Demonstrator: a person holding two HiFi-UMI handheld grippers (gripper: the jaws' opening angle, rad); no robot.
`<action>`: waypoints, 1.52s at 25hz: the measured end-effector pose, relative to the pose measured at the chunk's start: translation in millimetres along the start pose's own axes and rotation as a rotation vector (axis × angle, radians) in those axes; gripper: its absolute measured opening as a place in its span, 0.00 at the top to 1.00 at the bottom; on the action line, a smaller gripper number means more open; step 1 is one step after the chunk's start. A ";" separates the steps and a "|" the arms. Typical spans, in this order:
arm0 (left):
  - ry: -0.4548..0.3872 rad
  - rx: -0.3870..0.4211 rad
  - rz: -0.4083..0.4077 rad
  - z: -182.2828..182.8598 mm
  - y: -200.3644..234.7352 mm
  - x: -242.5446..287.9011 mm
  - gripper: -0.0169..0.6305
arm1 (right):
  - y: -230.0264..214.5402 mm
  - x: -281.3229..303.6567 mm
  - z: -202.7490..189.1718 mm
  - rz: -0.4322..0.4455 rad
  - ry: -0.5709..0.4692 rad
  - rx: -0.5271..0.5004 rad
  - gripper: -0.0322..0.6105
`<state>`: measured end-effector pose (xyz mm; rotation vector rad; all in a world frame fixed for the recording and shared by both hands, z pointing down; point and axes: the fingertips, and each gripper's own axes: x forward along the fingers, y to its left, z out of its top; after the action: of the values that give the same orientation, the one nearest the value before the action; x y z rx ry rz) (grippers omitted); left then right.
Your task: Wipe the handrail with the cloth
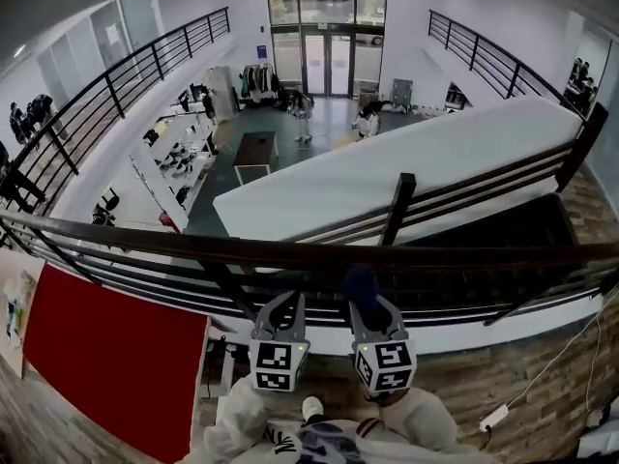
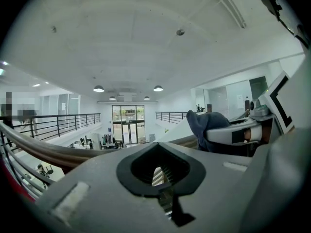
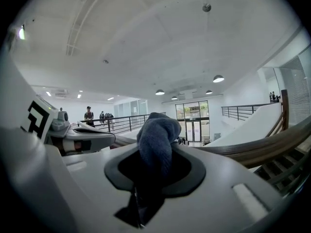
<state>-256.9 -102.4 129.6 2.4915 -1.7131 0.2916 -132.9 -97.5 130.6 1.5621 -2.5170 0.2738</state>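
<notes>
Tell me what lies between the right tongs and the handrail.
The blue cloth, clamped in the right tongs, lies there; the head view shows it at the handrail.

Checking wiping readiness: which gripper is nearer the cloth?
Right. The right gripper has the cloth clamped in its jaws; the left gripper sits beside it, shut and empty.

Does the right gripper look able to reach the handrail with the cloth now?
Likely yes: the right gripper, shut on the cloth, sits right by the handrail, with nothing between them.
</notes>
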 end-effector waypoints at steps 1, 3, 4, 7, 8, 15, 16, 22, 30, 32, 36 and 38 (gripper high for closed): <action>0.003 -0.009 0.017 -2.5 11.7 0.6 0.97 | 7.8 9.4 -1.5 0.016 0.009 -0.006 0.81; 0.005 -0.024 0.046 -7.2 35.2 1.2 0.97 | 24.4 29.2 -4.7 0.047 0.027 -0.020 0.81; 0.006 -0.029 0.059 -9.9 46.8 0.8 0.97 | 33.5 39.2 -6.5 0.063 0.036 -0.027 0.81; 0.012 -0.046 0.098 -19.6 79.9 -3.6 0.97 | 62.8 66.7 -9.3 0.112 0.053 -0.047 0.81; 0.016 -0.055 0.111 -23.7 91.2 -5.6 0.97 | 73.3 75.7 -9.0 0.129 0.055 -0.053 0.81; 0.026 -0.084 0.191 -29.9 171.6 -16.9 0.97 | 144.4 141.1 3.1 0.217 0.059 -0.049 0.81; 0.027 -0.081 0.206 -31.5 181.9 -18.2 0.97 | 153.8 149.3 4.4 0.232 0.059 -0.051 0.81; 0.045 -0.063 0.257 -51.7 228.6 -24.7 0.97 | 201.5 196.8 -2.5 0.292 0.085 -0.074 0.81; 0.070 -0.100 0.268 -59.8 264.3 -16.0 0.97 | 247.5 251.7 -7.7 0.359 0.128 -0.089 0.81; 0.072 -0.084 0.288 -57.1 273.3 -15.3 0.97 | 259.7 262.3 -12.5 0.378 0.140 -0.115 0.81; 0.081 -0.078 0.298 -56.7 271.7 -13.1 0.97 | 272.6 262.9 -22.2 0.401 0.171 -0.212 0.81; 0.089 -0.084 0.289 -60.2 262.8 -12.2 0.97 | 269.7 261.7 -24.0 0.392 0.185 -0.220 0.81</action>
<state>-512.2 -174.3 179.7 2.1370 -2.0015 0.3408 -488.6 -201.1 197.5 0.9147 -2.5819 0.1718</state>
